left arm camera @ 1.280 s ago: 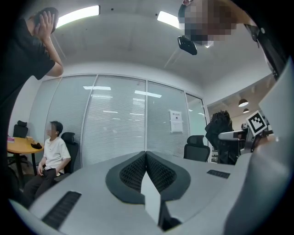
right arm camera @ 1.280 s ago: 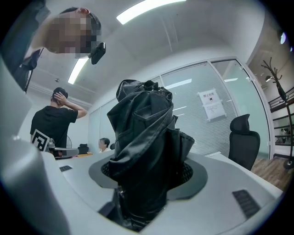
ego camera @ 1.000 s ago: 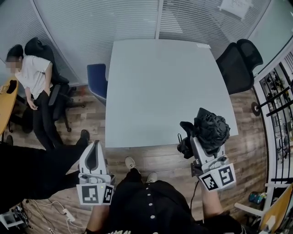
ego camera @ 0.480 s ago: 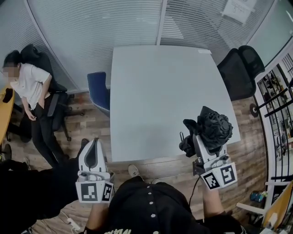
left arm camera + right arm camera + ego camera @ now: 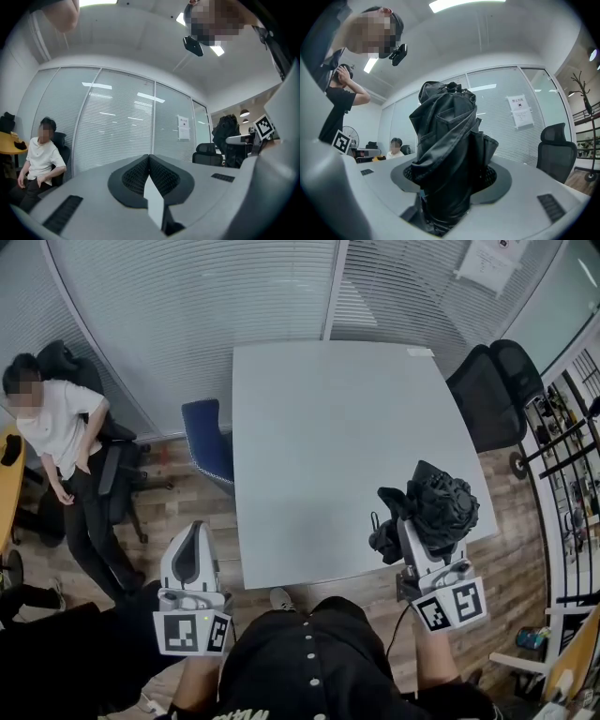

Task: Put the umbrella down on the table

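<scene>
At 7 o'clock in the head view, the left gripper (image 5: 194, 547) has its jaws pressed together on nothing. At 5 o'clock, the right gripper (image 5: 413, 538) clasps the folded black umbrella (image 5: 437, 505), which sits over the near right corner of the white table (image 5: 328, 418). Past it are a blue chair (image 5: 208, 435) at 10 o'clock and a black office chair (image 5: 494, 390) at 2

Wood floor (image 5: 511, 488), blinded glass walls (image 5: 187, 324), perhaps a coat stand (image 5: 584, 101)
</scene>
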